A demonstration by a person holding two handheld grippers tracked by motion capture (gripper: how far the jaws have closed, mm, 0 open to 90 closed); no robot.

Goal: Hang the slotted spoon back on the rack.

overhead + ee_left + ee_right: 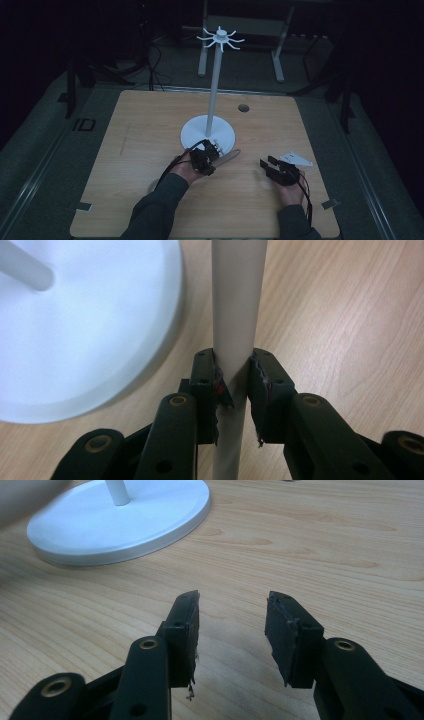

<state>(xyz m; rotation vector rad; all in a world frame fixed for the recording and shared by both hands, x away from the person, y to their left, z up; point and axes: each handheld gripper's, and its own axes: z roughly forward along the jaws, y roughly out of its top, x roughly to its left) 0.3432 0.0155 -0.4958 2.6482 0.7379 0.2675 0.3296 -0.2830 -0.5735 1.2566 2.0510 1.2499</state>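
Observation:
A white stand rises from a round base (207,134) at the table's middle, with a thin pole (215,85) and a ring of hooks (220,36) on top. My left gripper (214,156) sits at the base's front edge, shut on a pale beige rod-like piece (231,155) that points right across the wood. In the left gripper view the piece (235,315) runs straight up between the jaws of the left gripper (235,372), beside the base (75,330). My right gripper (266,162) rests to the right, open and holding nothing (232,615), aimed toward the base (120,525).
The wooden table (150,130) has a small round hole (243,107) at the back right. Grey tape tabs mark the front corners (82,206). A white frame's legs (277,55) stand on the dark floor behind the table.

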